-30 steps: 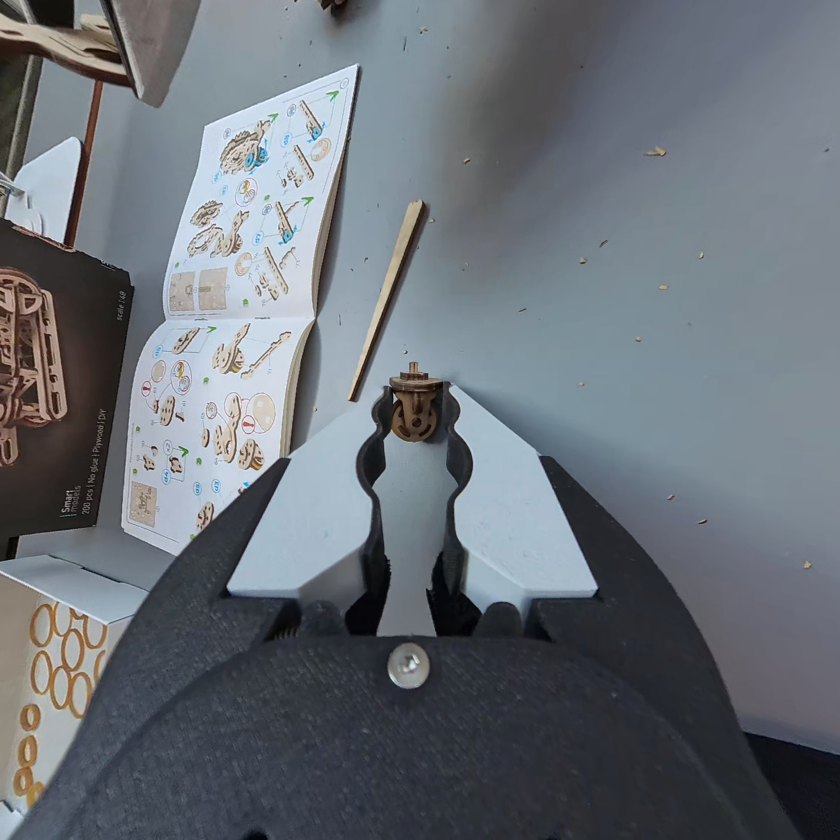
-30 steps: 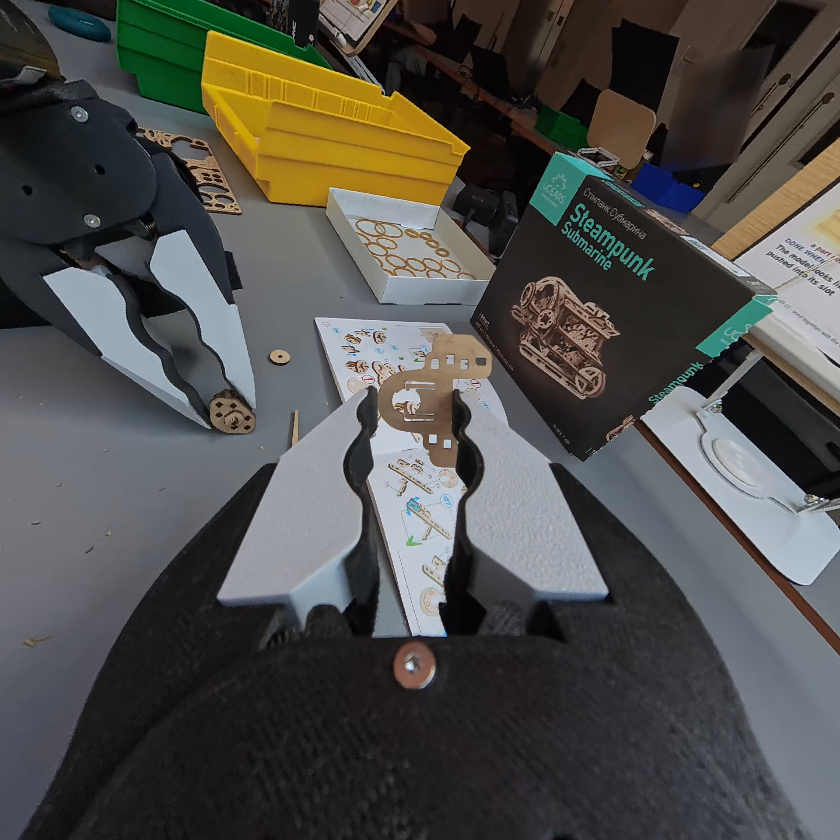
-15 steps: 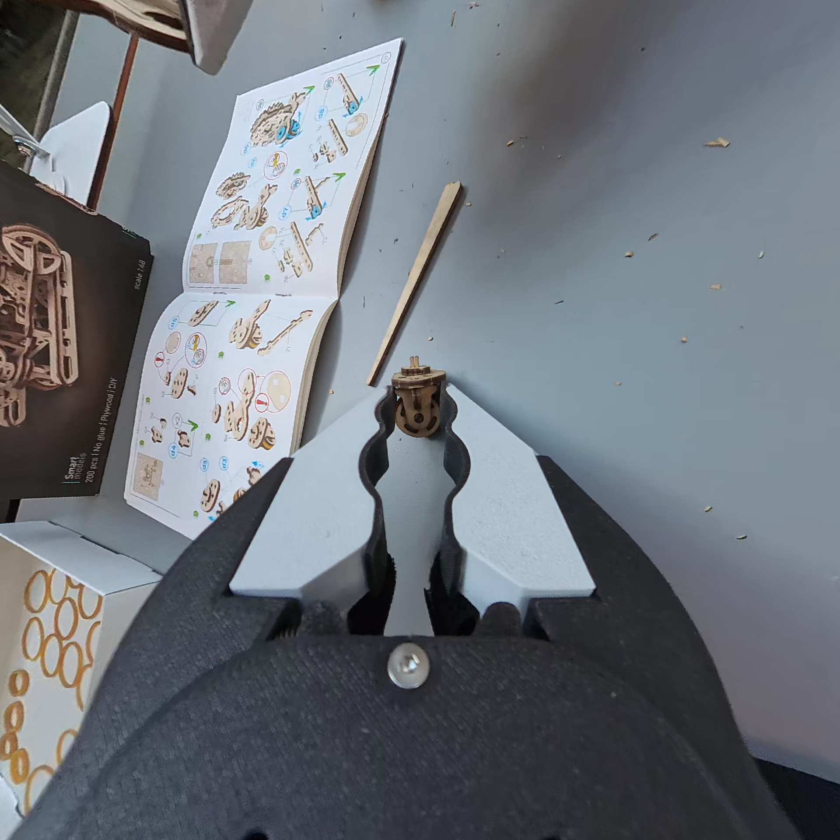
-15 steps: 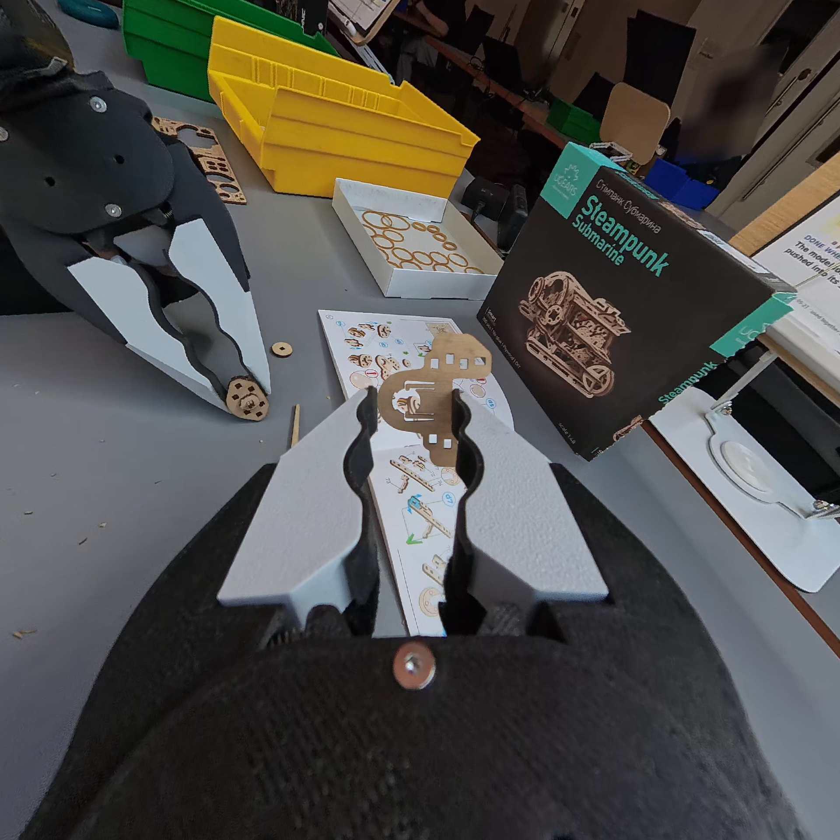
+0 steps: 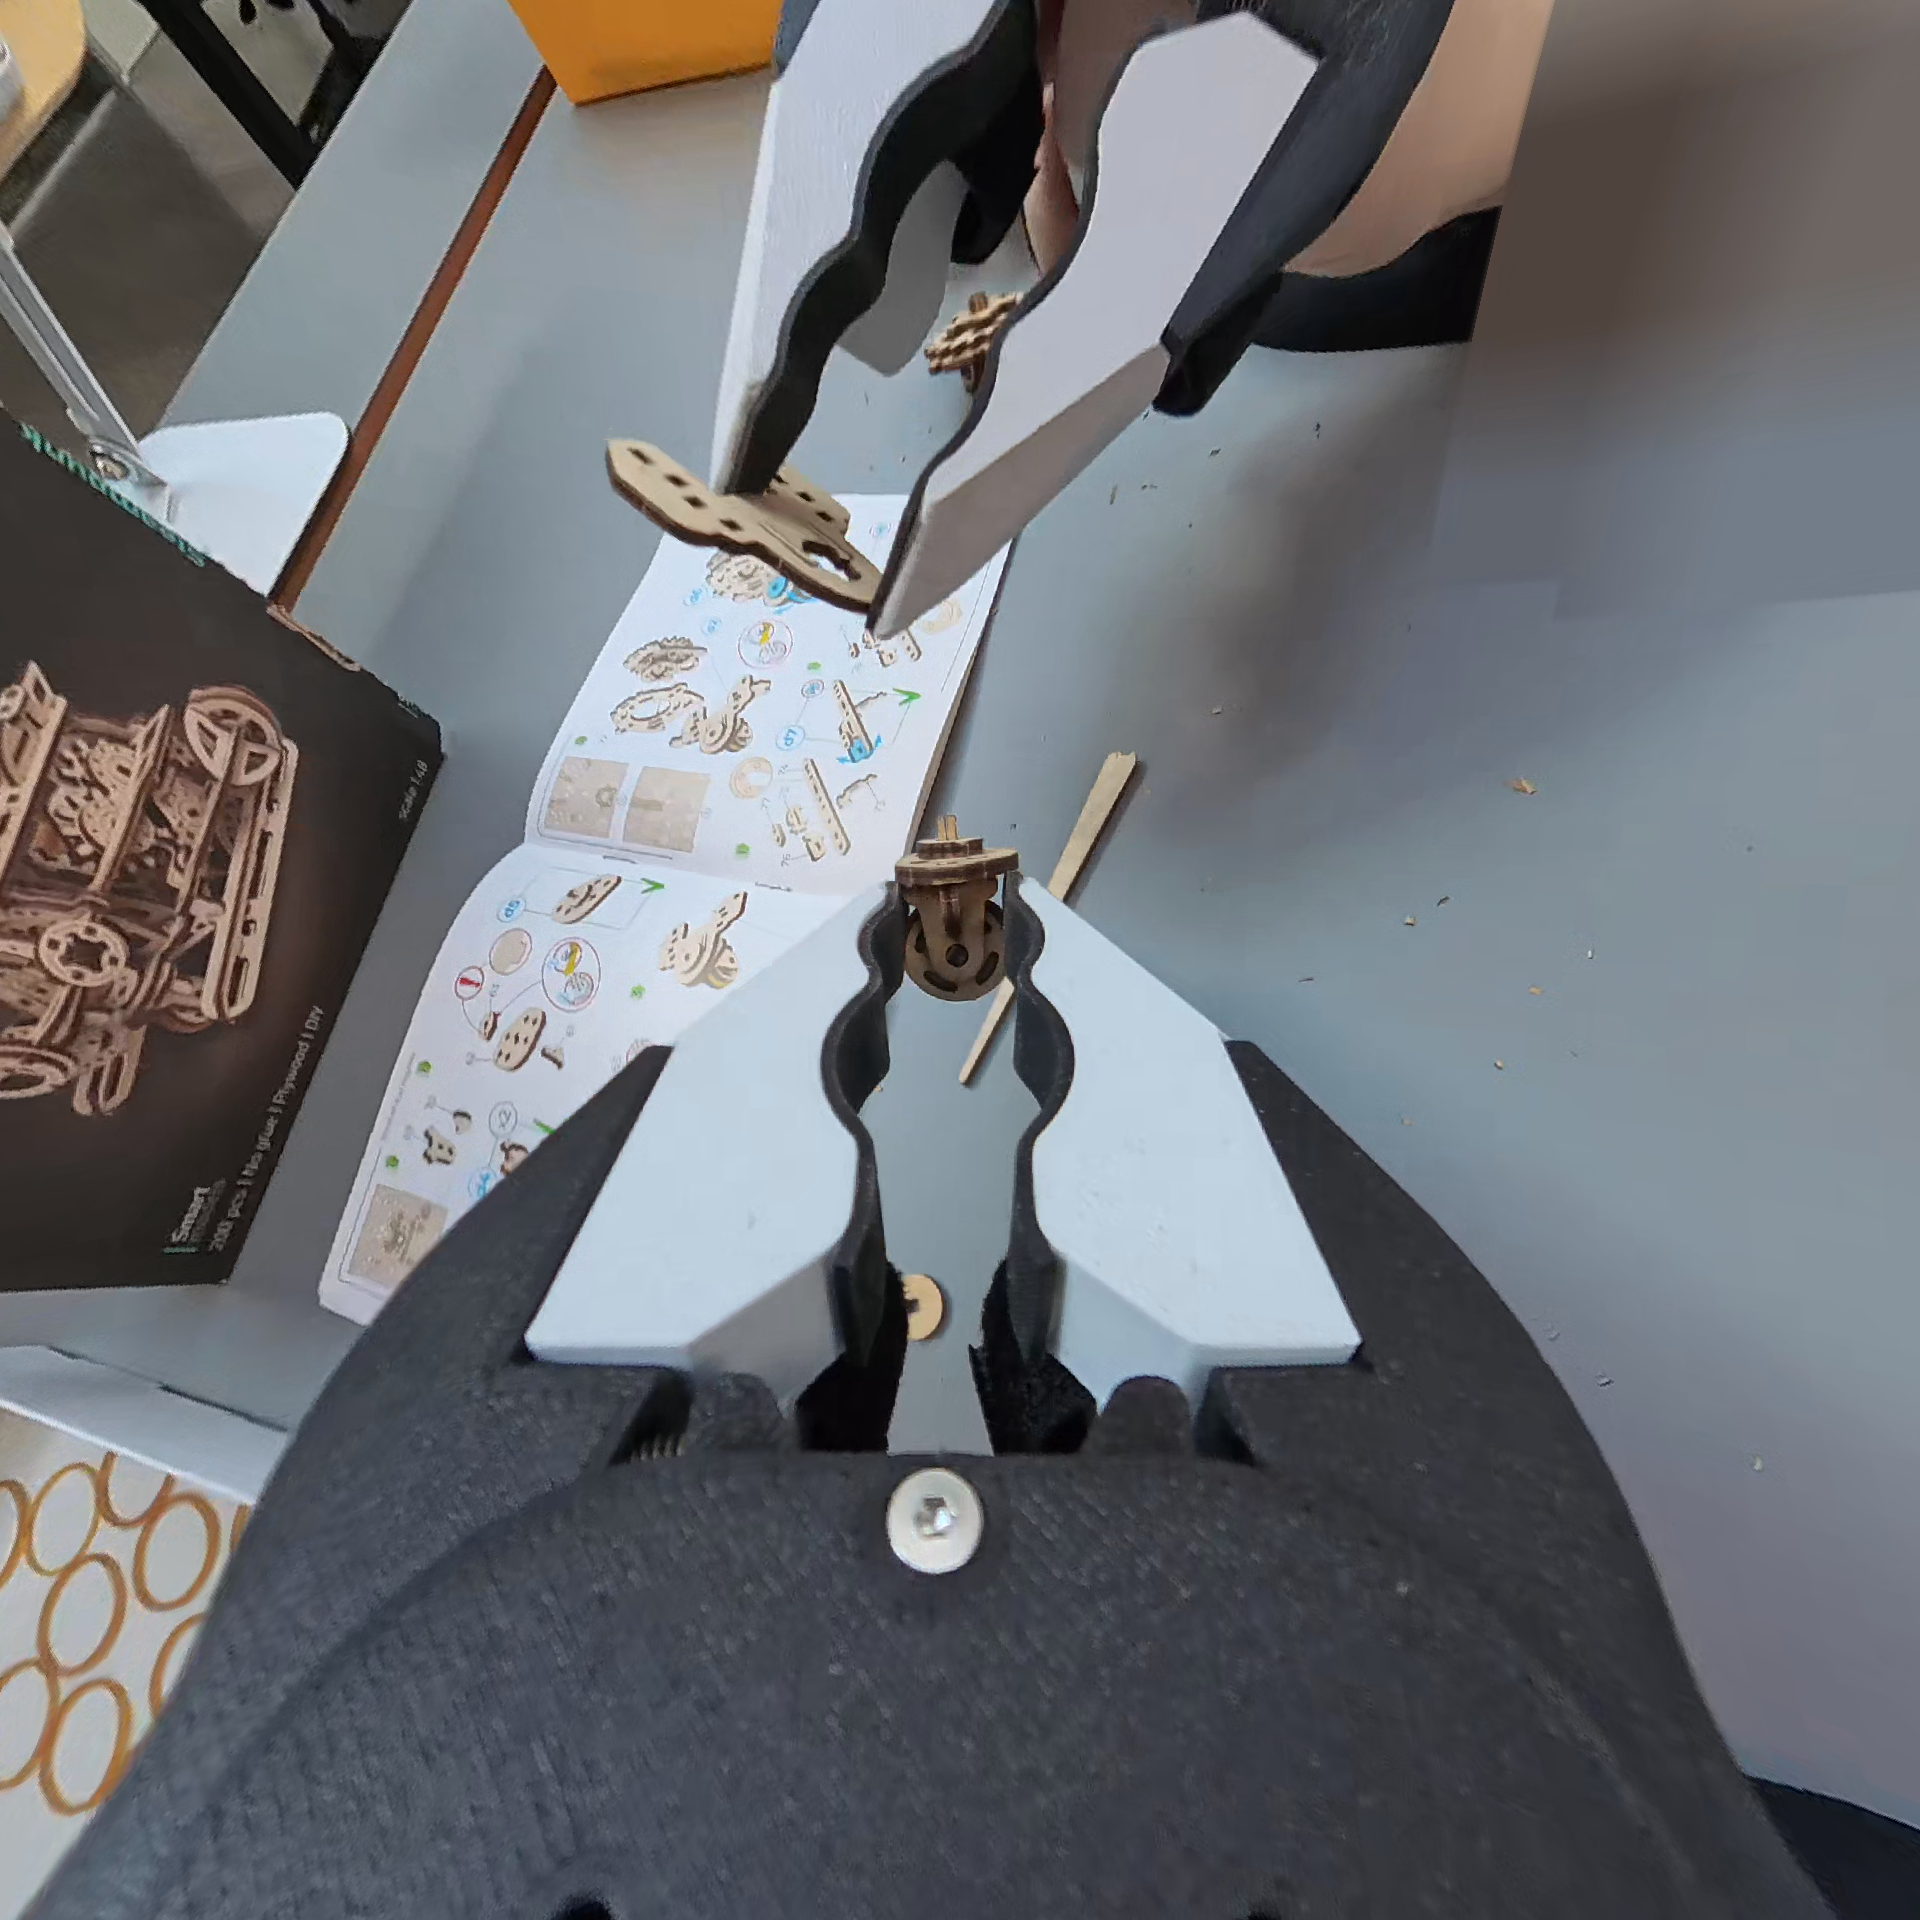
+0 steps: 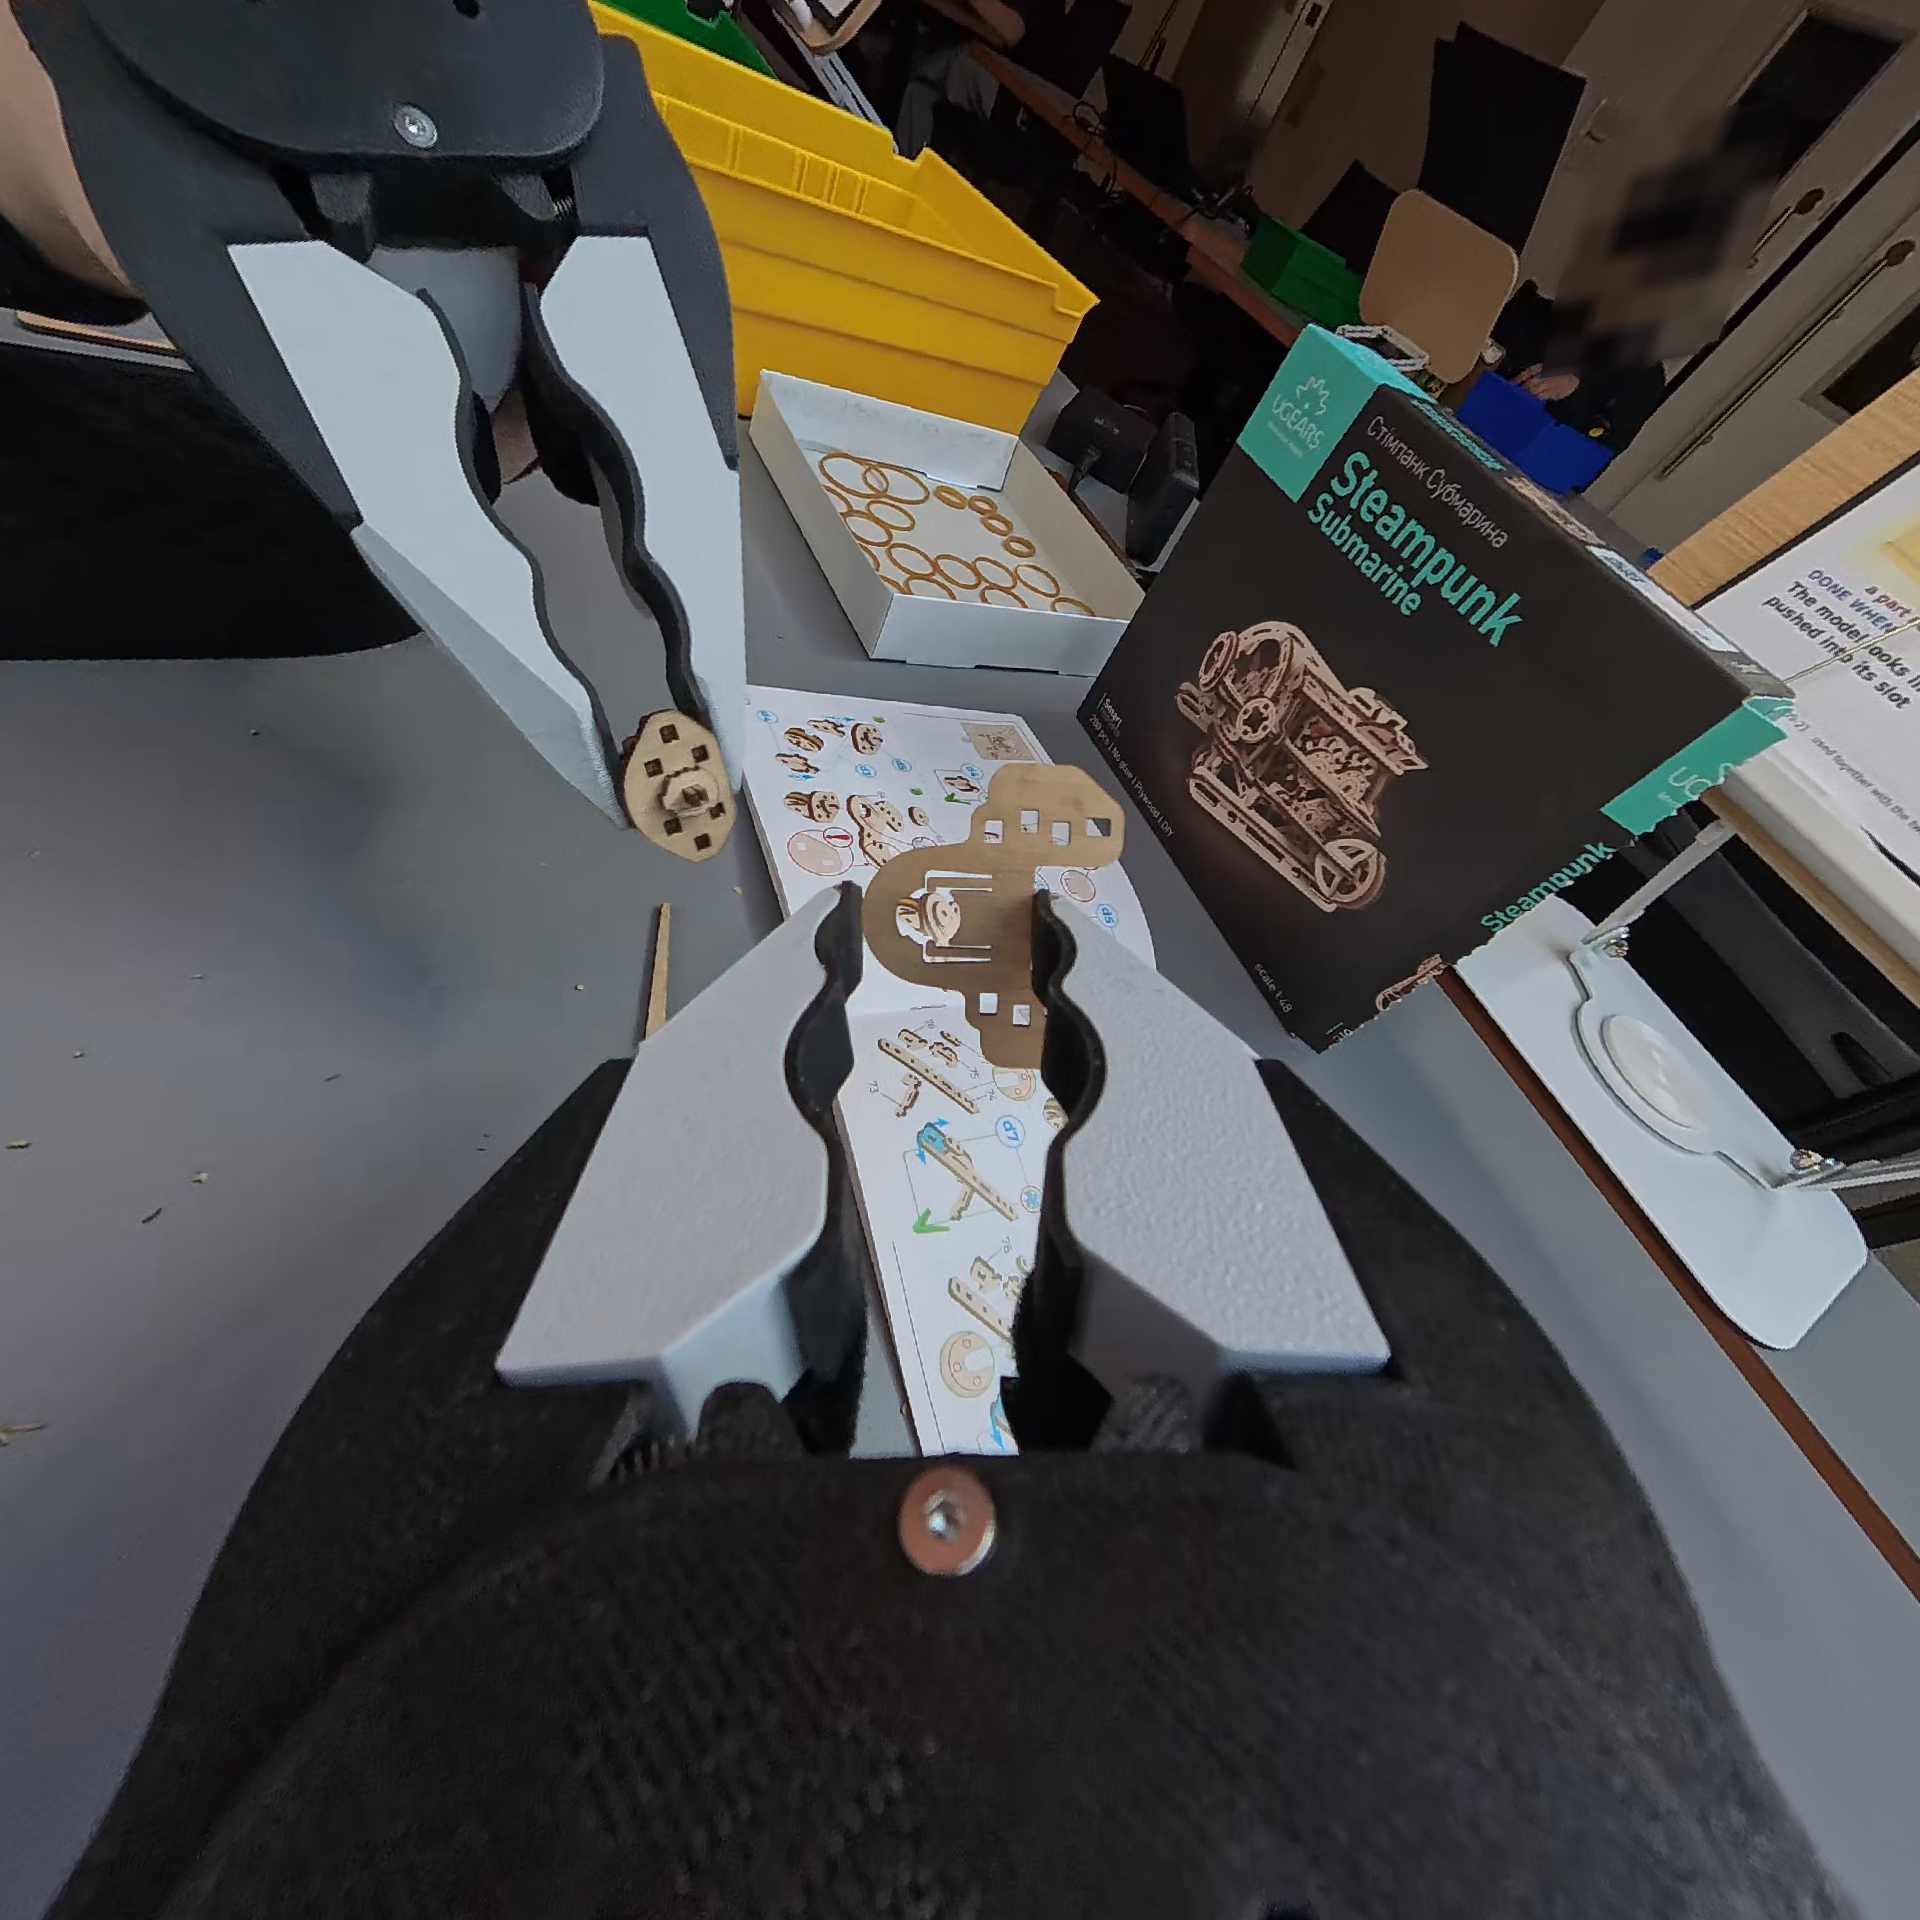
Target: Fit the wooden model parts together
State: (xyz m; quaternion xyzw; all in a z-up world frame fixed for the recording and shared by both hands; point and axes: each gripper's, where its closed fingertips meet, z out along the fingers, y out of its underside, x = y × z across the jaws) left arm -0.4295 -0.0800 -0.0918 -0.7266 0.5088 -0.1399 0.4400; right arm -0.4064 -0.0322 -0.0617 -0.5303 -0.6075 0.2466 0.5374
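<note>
My left gripper (image 5: 951, 935) is shut on a small wooden wheel assembly (image 5: 951, 914), a disc with a peg on top, held at the fingertips. It also shows in the right wrist view (image 6: 670, 790), with the assembly (image 6: 675, 795) just up and left of my plate. My right gripper (image 6: 945, 914) is shut on a flat wooden plate (image 6: 997, 894) with square holes and a curved cut-out, held upright above the booklet. In the left wrist view the right gripper (image 5: 810, 551) comes in from the top with the plate (image 5: 717, 514). The two parts are apart.
An open instruction booklet (image 5: 748, 790) lies on the grey table under both grippers. A dark kit box (image 6: 1403, 675) stands to the right, with a white tray of wooden rings (image 6: 935, 540) and a yellow bin (image 6: 883, 260) behind. A thin wooden stick (image 5: 1049, 914) and a small disc (image 5: 920, 1304) lie loose. The tips of one gripper are about 7 cm away from the tips of the other.
The two grippers have come much closer together. The left gripper with the wheel assembly has risen and swung toward the plate; the right gripper now fills the top of the left wrist view.
</note>
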